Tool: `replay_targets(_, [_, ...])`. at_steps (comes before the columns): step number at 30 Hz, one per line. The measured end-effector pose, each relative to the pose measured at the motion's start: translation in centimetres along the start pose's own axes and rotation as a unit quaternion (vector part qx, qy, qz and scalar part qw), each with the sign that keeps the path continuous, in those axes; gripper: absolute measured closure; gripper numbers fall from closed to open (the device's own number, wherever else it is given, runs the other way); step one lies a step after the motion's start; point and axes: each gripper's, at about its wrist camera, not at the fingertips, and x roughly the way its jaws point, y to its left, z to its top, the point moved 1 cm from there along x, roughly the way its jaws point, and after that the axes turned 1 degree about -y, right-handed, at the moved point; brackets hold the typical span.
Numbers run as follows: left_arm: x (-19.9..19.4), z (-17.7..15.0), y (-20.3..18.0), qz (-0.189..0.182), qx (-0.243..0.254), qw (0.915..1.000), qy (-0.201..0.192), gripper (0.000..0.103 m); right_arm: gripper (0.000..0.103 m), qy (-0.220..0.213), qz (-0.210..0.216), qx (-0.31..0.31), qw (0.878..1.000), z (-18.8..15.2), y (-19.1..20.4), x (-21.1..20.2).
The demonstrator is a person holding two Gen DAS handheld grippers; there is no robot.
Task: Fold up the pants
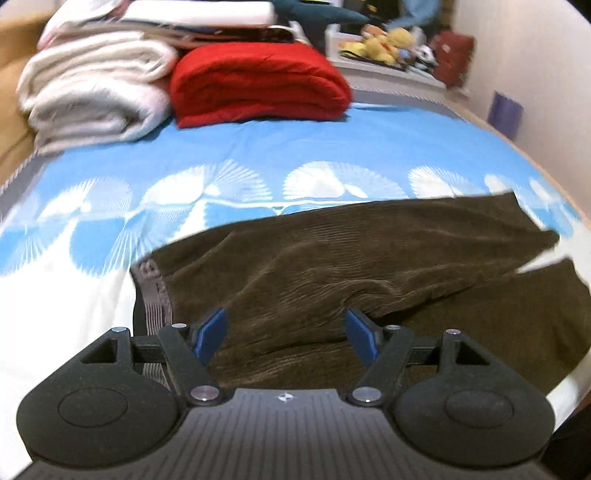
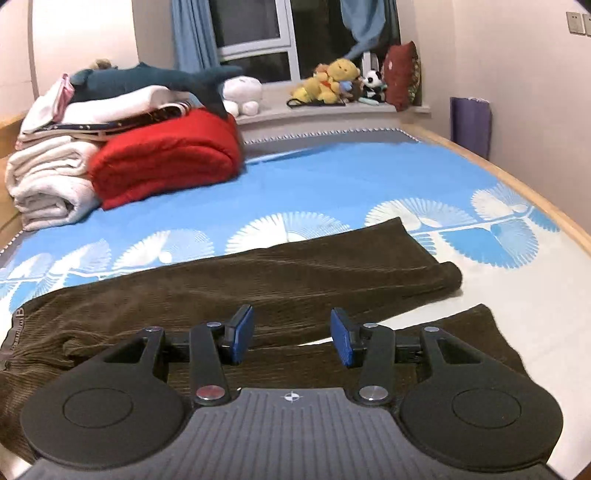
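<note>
The brown corduroy pants [image 2: 229,291] lie flat across the bed [image 2: 351,177] near its front edge, and both the left gripper [image 1: 286,334] and right gripper [image 2: 291,338] hover agape, empty, so each should pinch the near leg's edge squarely before lifting it onto the far leg.

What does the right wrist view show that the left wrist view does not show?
Only the right wrist view shows the window with blue curtains, the white plush, the panda toy, and the right gripper, open above the brown pants.

Only the left wrist view shows the left gripper, open near the waistband.

Both show the pants spread flat on the bed sheet, the red blanket, the white blanket and the yellow plush.
</note>
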Motion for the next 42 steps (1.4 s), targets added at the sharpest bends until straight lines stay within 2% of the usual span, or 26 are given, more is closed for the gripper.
replay_targets(1, [0.0, 0.3, -0.4, 0.000, 0.010, 0.9999, -0.003, 0.027, 0.055, 0.011, -0.001, -0.001, 1.000, -0.5, 0.1, 0.3])
replay_targets(3, [0.7, 0.0, -0.6, -0.005, 0.011, 0.9999, -0.012, 0.034, 0.056, 0.027, -0.008, -0.013, 1.000, -0.6, 0.6, 1.2])
replay_targets(4, [1.3, -0.5, -0.5, -0.007, 0.005, 0.9999, -0.006, 0.052, 0.056, 0.020, -0.009, -0.020, 1.000, -0.5, 0.7, 1.2])
replay_targets(5, [2.8, -1.0, -0.2, -0.005, -0.002, 0.9997, 0.024, 0.077, 0.056, 0.016, -0.009, -0.028, 0.999, -0.4, 1.0, 1.2])
replay_targets(6, [3.8, -1.2, 0.0, 0.006, -0.009, 0.9987, 0.049, 0.088, 0.056, 0.015, -0.009, -0.039, 0.999, -0.4, 1.2, 1.3])
replay_targets(7, [4.4, -1.2, 0.3, 0.014, -0.021, 0.9980, 0.058, 0.093, 0.056, 0.015, -0.011, -0.046, 0.999, -0.5, 1.4, 1.3])
replay_targets(9, [4.9, -0.6, 1.1, 0.016, -0.045, 0.9973, 0.056, 0.093, 0.057, 0.013, -0.013, -0.049, 0.999, -0.5, 1.4, 1.3])
replay_targets(10, [5.1, -0.4, 1.7, 0.018, -0.059, 0.9967, 0.054, 0.093, 0.060, 0.013, -0.015, -0.045, 0.999, -0.5, 1.1, 1.5])
replay_targets(11, [5.3, -0.2, 2.5, 0.021, -0.079, 0.9952, 0.054, 0.093, 0.065, 0.014, -0.017, -0.041, 0.999, -0.6, 1.0, 1.8])
replay_targets(12, [5.5, 0.0, 3.3, 0.026, -0.097, 0.9934, 0.056, 0.093, 0.077, 0.017, -0.020, -0.039, 0.999, -0.5, 0.8, 2.2])
replay_targets(13, [5.5, 0.2, 4.1, 0.032, -0.112, 0.9916, 0.057, 0.093, 0.083, 0.018, -0.024, -0.037, 0.999, -0.4, 0.6, 2.7])
replay_targets(16, [5.7, 0.7, 6.0, 0.052, -0.143, 0.9872, 0.050, 0.093, 0.090, 0.010, -0.024, -0.025, 0.999, -0.2, 0.4, 3.1])
replay_targets(21, [6.2, 1.3, 7.5, 0.066, -0.175, 0.9811, 0.051, 0.093, 0.090, 0.008, -0.002, -0.032, 0.999, 0.1, 1.7, 3.7])
replay_targets(25, [6.6, 2.6, 6.9, 0.050, -0.174, 0.9823, 0.046, 0.093, 0.090, 0.009, 0.014, -0.071, 0.997, 0.2, 3.7, 4.6])
replay_targets(28, [8.7, 5.0, 6.6, 0.046, -0.160, 0.9846, 0.053, 0.093, 0.090, 0.008, 0.028, -0.087, 0.996, 0.4, 4.8, 5.0])
replay_targets(32, [11.6, 8.7, 8.6, 0.068, -0.159, 0.9849, 0.009, 0.093, 0.090, 0.014, 0.039, -0.104, 0.994, 0.5, 5.8, 5.7])
replay_targets(34, [13.2, 8.9, 9.8, 0.076, -0.166, 0.9831, -0.009, 0.093, 0.090, 0.019, 0.041, -0.111, 0.993, 0.4, 6.0, 5.9])
replay_targets(37, [16.6, 7.8, 11.2, 0.073, -0.161, 0.9843, 0.008, 0.093, 0.090, 0.027, 0.040, -0.124, 0.991, 0.2, 6.0, 6.3])
replay_targets(39, [18.4, 7.5, 11.8, 0.080, -0.137, 0.9872, 0.013, 0.090, 0.090, 0.032, 0.039, -0.129, 0.990, 0.1, 5.9, 6.5])
replay_targets(42, [20.0, 7.6, 12.7, 0.084, -0.121, 0.9892, 0.003, 0.073, 0.090, 0.040, 0.035, -0.128, 0.990, 0.1, 5.4, 6.8])
